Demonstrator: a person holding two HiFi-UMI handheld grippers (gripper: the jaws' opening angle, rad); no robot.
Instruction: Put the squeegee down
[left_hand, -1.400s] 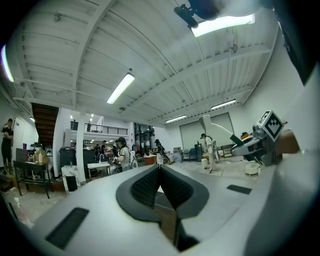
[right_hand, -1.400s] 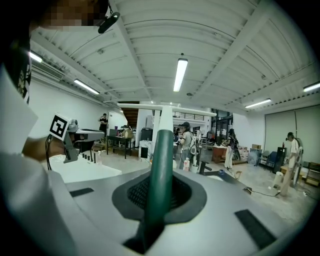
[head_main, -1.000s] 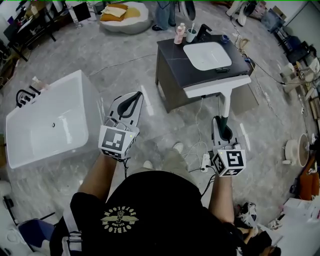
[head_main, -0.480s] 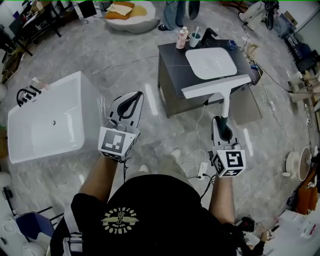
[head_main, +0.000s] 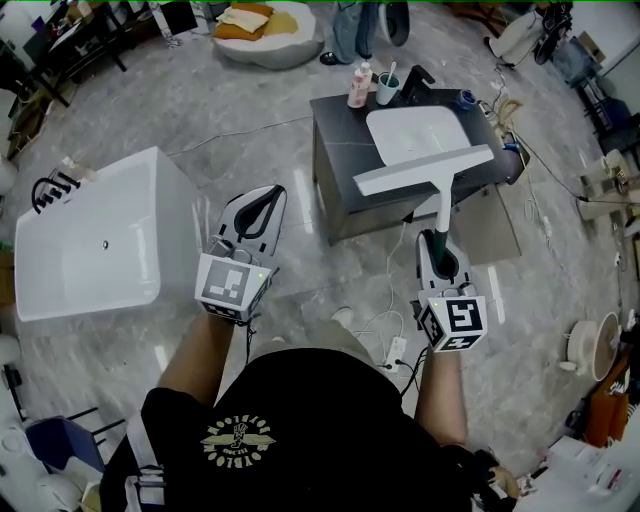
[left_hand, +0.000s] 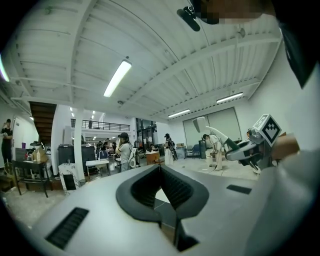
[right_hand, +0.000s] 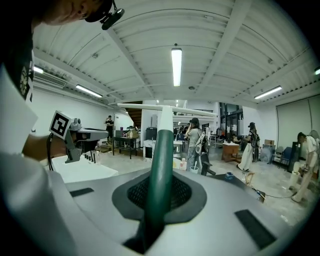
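My right gripper (head_main: 441, 244) is shut on the green handle (right_hand: 158, 170) of the squeegee (head_main: 424, 170). Its white blade hangs crosswise over the front edge of the dark vanity (head_main: 338, 150) and the near rim of the white basin (head_main: 412, 128). In the right gripper view the white blade (right_hand: 162, 108) spans the top of the handle. My left gripper (head_main: 262, 203) is shut with nothing in it, held out level over the floor between the bathtub (head_main: 95, 240) and the vanity. In the left gripper view its jaws meet at a point (left_hand: 160, 167).
On the vanity's far edge stand a pink bottle (head_main: 358, 86), a cup with a toothbrush (head_main: 387, 88) and a black tap (head_main: 414, 78). A white cable and power strip (head_main: 394, 350) lie on the floor by my feet. People stand further off in the hall.
Both grippers have moved forward towards the vanity. The squeegee blade now reaches over the basin's near rim instead of hanging in front of the cabinet.
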